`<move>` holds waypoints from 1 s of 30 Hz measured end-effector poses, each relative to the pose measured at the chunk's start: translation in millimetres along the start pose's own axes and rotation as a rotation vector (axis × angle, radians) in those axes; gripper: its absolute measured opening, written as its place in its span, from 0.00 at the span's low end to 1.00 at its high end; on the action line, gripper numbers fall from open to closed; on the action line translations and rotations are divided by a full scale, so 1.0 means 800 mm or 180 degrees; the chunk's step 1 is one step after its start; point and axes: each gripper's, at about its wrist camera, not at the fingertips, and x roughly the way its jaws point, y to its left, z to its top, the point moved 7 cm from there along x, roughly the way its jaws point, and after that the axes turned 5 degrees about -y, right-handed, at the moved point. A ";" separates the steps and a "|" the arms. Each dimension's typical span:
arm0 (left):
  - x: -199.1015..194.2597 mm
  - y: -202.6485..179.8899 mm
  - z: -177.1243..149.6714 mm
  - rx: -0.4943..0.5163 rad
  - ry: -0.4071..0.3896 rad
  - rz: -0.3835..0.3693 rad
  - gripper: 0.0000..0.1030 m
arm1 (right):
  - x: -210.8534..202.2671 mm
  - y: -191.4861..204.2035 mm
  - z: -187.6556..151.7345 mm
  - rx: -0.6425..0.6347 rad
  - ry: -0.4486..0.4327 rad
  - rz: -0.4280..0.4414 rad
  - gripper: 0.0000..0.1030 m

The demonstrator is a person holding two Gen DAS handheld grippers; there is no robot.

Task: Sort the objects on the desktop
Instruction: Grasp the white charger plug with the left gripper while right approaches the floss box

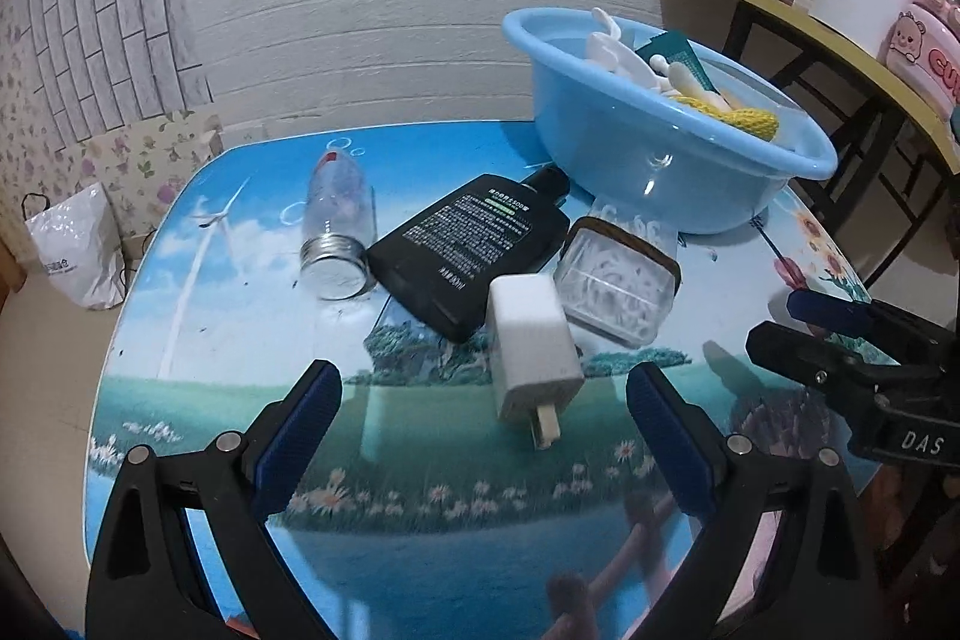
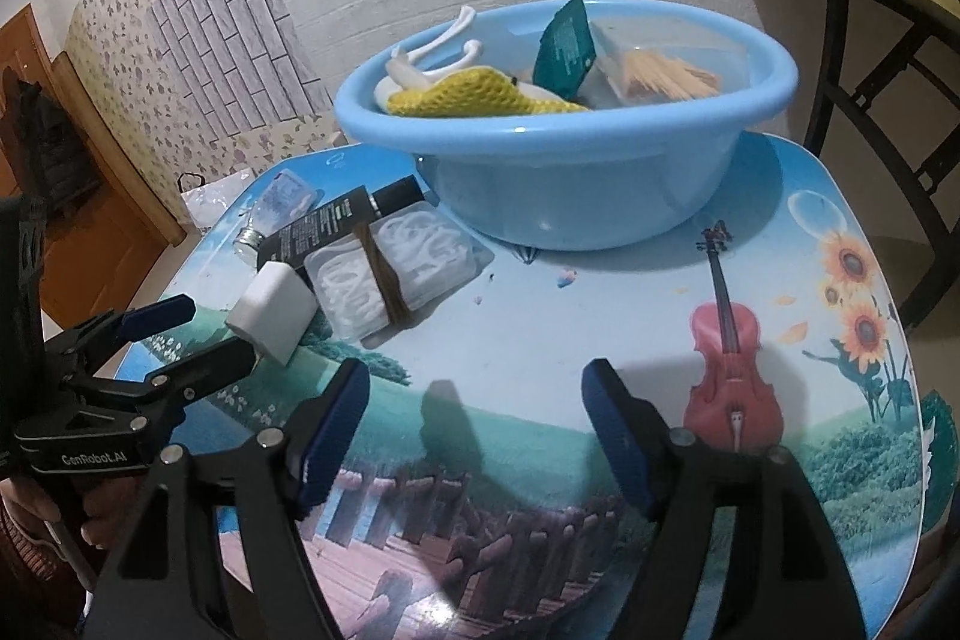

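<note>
1. The left gripper (image 1: 483, 388) has its jaws spread wide with nothing pinched; its blue pads (image 1: 303, 436) hang just over the picture-printed desk (image 1: 240, 400), and the plug end of the white USB charger (image 1: 534, 355) lies in the gap between them, touching neither.
2. The right gripper (image 2: 474, 388) is also spread, its jaws empty over a bare stretch of the desk near the printed violin (image 2: 732, 358).
3. The charger lies on its side near the middle of the desk, prongs toward the left wrist camera.
4. Just behind the charger, a flat black bottle (image 1: 474, 250) lies label-up, its cap pointing toward the far edge of the desk.
5. Beside the bottle, toward the right edge, sits a clear box of white floss picks (image 1: 615, 283) bound with a brown band (image 2: 381, 274); the charger is against or just beside its near corner.
6. On the bottle's other side a clear glass bottle with a metal cap (image 1: 336, 235) lies on its side, cap toward the camera.
7. A light blue basin (image 1: 678, 172) stands at the far right corner of the desk, close behind the floss box.
8. In the basin lie a yellow mesh cloth (image 2: 474, 97), white plastic hooks (image 2: 438, 46), a teal sachet (image 2: 564, 46) and a clear box of toothpicks (image 2: 660, 73).
9. A white plastic bag (image 1: 78, 244) sits on the floor past the desk's left edge.
</note>
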 end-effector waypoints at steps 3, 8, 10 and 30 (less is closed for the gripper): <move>0.007 -0.001 0.001 -0.0017 0.0049 -0.0035 0.79 | 0.004 -0.002 0.002 0.0000 0.0000 -0.0019 0.85; 0.018 -0.002 -0.001 -0.0024 0.0151 -0.0107 0.61 | 0.012 0.000 0.005 0.0000 0.0002 0.0004 0.98; 0.020 -0.003 -0.002 -0.0019 0.0168 -0.0144 0.52 | 0.016 0.004 0.007 -0.0035 0.0004 0.0004 0.98; -0.010 0.049 0.001 -0.0175 -0.0009 -0.0104 0.24 | 0.062 0.053 0.027 0.0022 0.0158 0.0059 1.00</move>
